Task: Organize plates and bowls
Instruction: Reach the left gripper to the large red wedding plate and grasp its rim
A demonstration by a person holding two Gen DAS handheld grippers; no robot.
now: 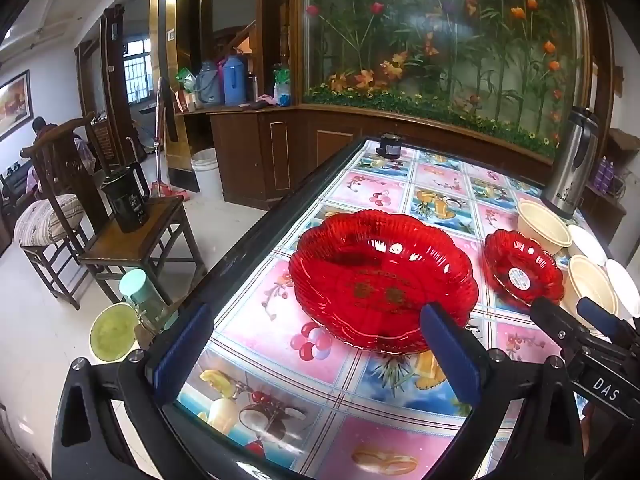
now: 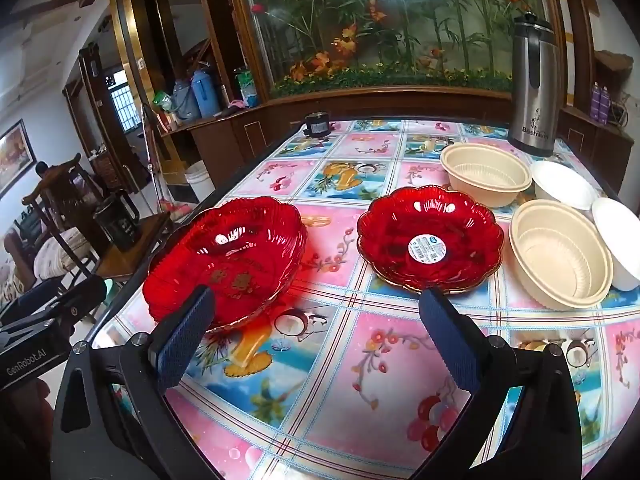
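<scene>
Nearest to me are my two hand-held grippers, both hovering low over the near end of the table [image 2: 320, 380]: my left gripper [image 1: 316, 344] and my right gripper [image 2: 316, 332] each have their blue-padded jaws spread wide, with nothing between them and nothing held

The table, covered in a glossy cloth of pink and blue fruit pictures, is my landmark for everything else

On it, towards its left edge, sits the large red plate [image 2: 224, 260], scalloped and see-through, with gold characters in its middle; my left gripper's right finger overlaps its near rim in the left wrist view, though I cannot tell if they touch

Near the table's centre, just right of that plate and apart from it, sits the small red plate [image 2: 430, 238], with a round white sticker inside

Along the table's right side stand two cream bowls, the near cream bowl [image 2: 560, 252] and the far cream bowl [image 2: 486, 178], both upright

At the table's right edge, just beside them, are two white bowls [image 2: 564, 184], [image 2: 618, 240]

At the table's far right corner stands a steel flask [image 2: 534, 88]
</scene>
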